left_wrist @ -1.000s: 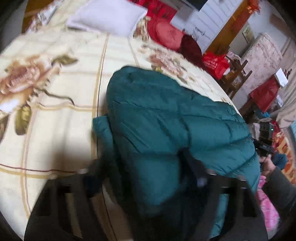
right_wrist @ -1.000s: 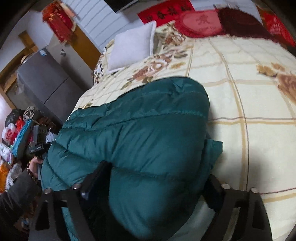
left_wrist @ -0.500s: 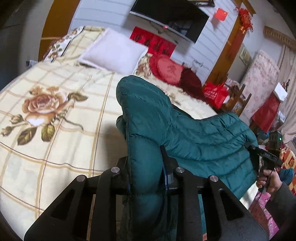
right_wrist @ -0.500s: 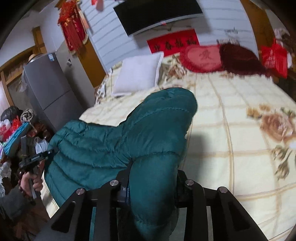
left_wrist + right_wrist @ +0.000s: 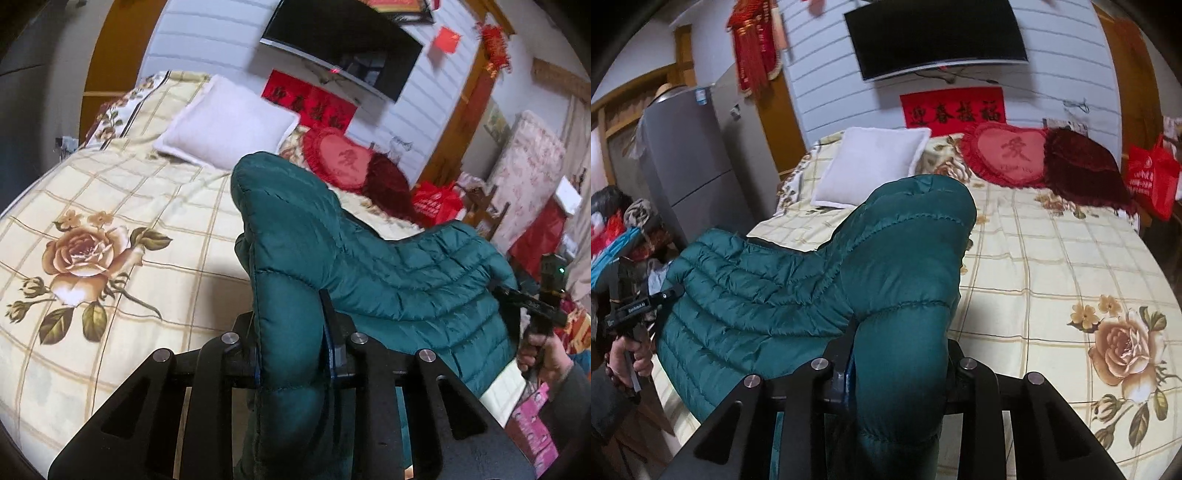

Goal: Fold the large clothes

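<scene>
A teal quilted down jacket hangs lifted above the bed, held at both ends. My left gripper is shut on a thick fold of it, with padded fabric bulging up between the jaws. My right gripper is shut on the other end of the jacket, which sags between the two grips. The right gripper also shows in the left wrist view, and the left gripper in the right wrist view, each held in a hand.
The bed has a cream checked sheet with rose prints. A white pillow, a red heart cushion and a dark red cushion lie at its head. A grey fridge stands left, red bags right.
Both grippers closed on the jacket's ends and lifted it off the bed. The views have tilted up from the sheet toward the wall and television.
</scene>
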Demonstrator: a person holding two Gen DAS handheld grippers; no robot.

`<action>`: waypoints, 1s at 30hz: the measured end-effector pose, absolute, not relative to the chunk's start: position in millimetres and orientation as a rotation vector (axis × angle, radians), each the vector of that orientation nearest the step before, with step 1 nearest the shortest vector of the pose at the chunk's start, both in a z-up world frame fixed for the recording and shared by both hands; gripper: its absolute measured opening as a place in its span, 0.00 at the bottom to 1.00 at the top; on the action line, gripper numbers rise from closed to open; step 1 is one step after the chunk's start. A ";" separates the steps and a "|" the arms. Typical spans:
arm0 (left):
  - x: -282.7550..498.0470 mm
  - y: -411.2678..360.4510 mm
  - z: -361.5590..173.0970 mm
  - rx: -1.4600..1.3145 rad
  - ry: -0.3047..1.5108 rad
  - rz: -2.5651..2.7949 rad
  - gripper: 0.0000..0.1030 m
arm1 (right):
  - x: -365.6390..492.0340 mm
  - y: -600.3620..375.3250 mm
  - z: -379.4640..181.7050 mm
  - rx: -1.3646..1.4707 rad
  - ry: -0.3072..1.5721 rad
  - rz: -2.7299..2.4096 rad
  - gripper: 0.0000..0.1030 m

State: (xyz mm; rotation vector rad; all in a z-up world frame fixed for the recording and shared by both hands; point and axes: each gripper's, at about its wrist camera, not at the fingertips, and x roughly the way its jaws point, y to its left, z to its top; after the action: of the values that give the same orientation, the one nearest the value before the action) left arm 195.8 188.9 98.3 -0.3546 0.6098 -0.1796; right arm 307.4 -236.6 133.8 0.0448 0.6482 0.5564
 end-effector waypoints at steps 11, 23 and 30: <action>238.5 201.5 35.1 -0.424 0.750 -0.075 0.38 | 377.1 -238.3 54.1 0.153 0.802 0.521 0.37; 175.2 206.8 85.4 -0.307 0.716 -0.062 0.63 | 298.0 -289.3 108.1 0.271 0.738 0.350 0.63; 195.5 156.8 42.7 -0.257 0.837 -0.063 0.63 | 241.3 -222.0 97.4 0.061 0.722 0.285 0.63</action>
State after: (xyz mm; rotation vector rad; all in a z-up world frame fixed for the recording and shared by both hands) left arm 195.5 156.8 42.7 -0.2567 0.8370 -0.0626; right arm 241.3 -222.0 97.4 0.0609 0.7224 0.2851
